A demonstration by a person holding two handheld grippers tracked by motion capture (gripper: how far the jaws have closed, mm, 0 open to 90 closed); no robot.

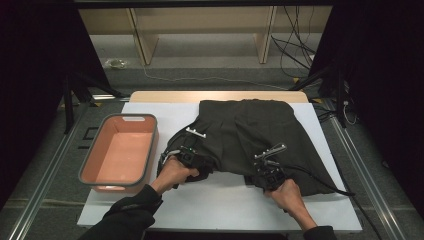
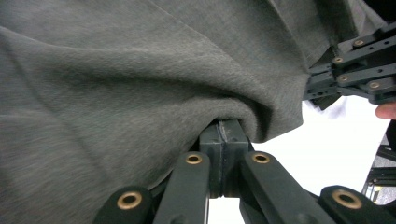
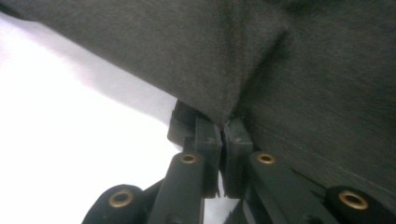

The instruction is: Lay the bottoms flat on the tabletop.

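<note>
A dark grey garment lies spread on the white board, its near edge bunched up. My left gripper is at the garment's near left corner, and in the left gripper view the left gripper is shut on a fold of the cloth. My right gripper is at the garment's near edge to the right. In the right gripper view the right gripper is shut on the hem of the cloth. The right gripper also appears far off in the left gripper view.
An empty orange bin with a grey rim stands at the board's left edge. A black cable trails from the right gripper across the garment. Wooden shelving and loose cables lie beyond the table. Dark stands flank both sides.
</note>
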